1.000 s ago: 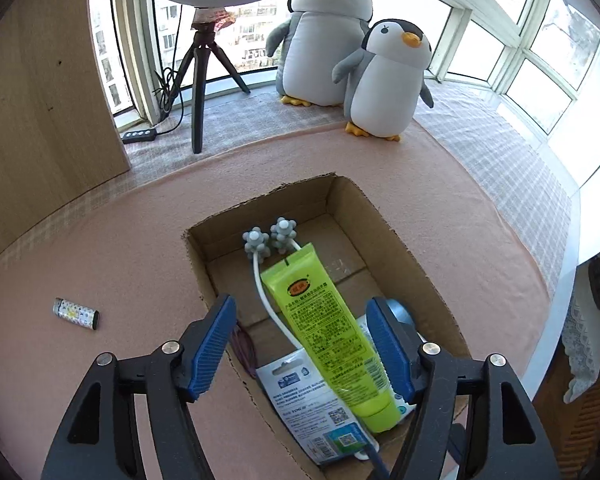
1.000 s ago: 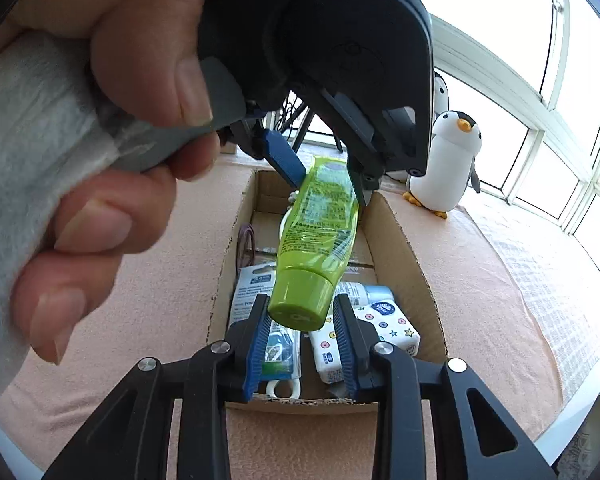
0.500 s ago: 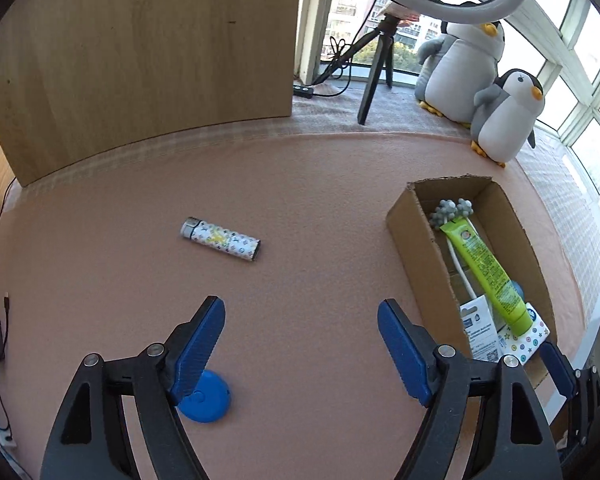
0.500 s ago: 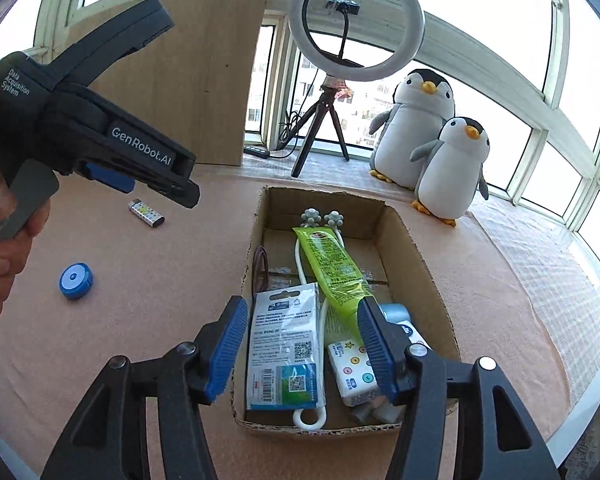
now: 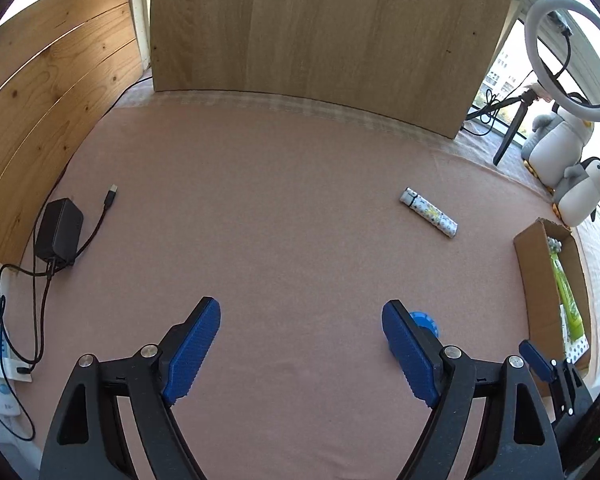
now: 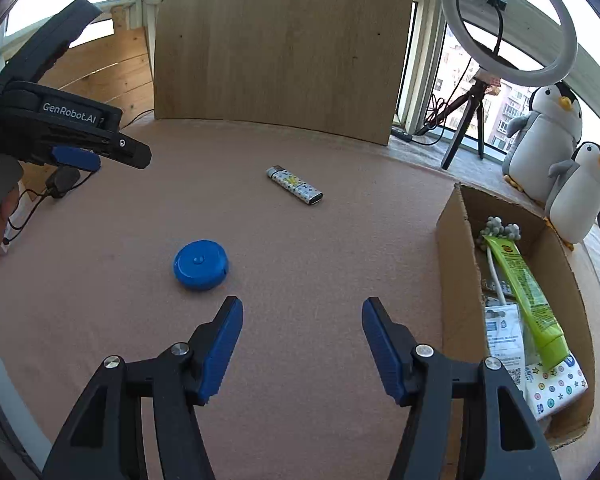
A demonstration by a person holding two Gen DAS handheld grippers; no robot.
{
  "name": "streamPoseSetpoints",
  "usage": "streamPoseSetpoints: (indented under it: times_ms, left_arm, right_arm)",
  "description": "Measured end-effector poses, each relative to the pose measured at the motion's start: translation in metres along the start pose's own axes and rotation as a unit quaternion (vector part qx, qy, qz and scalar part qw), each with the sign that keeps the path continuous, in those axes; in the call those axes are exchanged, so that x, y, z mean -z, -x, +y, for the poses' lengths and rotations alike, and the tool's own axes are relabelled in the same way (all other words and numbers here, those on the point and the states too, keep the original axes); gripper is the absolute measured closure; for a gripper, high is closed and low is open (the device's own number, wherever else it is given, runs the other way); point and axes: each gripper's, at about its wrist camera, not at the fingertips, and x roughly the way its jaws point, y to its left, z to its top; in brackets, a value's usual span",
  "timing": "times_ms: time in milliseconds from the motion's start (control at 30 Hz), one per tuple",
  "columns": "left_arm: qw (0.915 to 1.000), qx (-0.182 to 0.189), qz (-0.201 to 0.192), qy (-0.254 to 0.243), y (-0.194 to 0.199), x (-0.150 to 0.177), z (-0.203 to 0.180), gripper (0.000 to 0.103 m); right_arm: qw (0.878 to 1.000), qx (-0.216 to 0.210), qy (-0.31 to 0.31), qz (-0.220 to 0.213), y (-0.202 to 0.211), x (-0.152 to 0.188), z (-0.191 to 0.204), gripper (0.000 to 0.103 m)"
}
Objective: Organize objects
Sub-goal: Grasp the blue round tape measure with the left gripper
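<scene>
the big change first: both wrist views have swung off the cardboard box and out across the pink mat. a second ago the left gripper hung right over the box with the green tube between its pads; now that green tube lies inside, on top of the packets, let go. so that item looks done, and the hunt for the next one is on.

left gripper — jaws have just been opening wider, spread now, nothing between them, over bare mat. the blue round case peeks out just behind its right pad. right gripper — jaws have also just been opening, apart and empty, with the same blue round case ahead and to the left of its fingers.

further off, the patterned lighter lies alone mid-mat, well apart from the box. two loose things left, by my reckoning, and the case looks the likelier next pick.
</scene>
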Motion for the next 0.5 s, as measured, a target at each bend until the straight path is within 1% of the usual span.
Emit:
streamPoseSetpoints:
  times_ms: [67,133,200,233,333,400,500]
  left_arm:
    - [0.9999,-0.006,-0.001,0.008,0.002,0.007,0.019,0.017]
    - [0.9997,-0.008,-0.001,0.025,0.004,0.015,0.034,0.017]
    - [0.9989,-0.008,0.002,0.045,0.003,0.025,0.047,0.016]
    - [0.9986,-0.008,0.005,0.052,0.0,0.029,0.052,0.016]
    - [0.9979,-0.008,0.016,0.063,-0.007,0.037,0.057,0.016]
    - [0.9978,-0.007,0.022,0.061,-0.012,0.04,0.058,0.016]
    - [0.9977,0.005,0.032,0.059,-0.017,0.041,0.056,0.016]
  right_arm:
    - [1.0,-0.002,-0.002,0.018,-0.014,-0.001,0.007,0.045]
    - [0.999,-0.013,-0.007,0.028,-0.025,-0.006,0.011,0.045]
    - [0.998,-0.035,0.015,0.049,-0.039,-0.011,0.02,0.045]
    - [0.997,-0.044,0.029,0.051,-0.043,-0.013,0.025,0.045]
    - [0.992,-0.077,0.07,0.066,-0.055,-0.015,0.042,0.045]
    - [0.99,-0.085,0.093,0.069,-0.064,-0.015,0.054,0.045]
    - [0.988,-0.088,0.115,0.06,-0.07,-0.016,0.067,0.045]
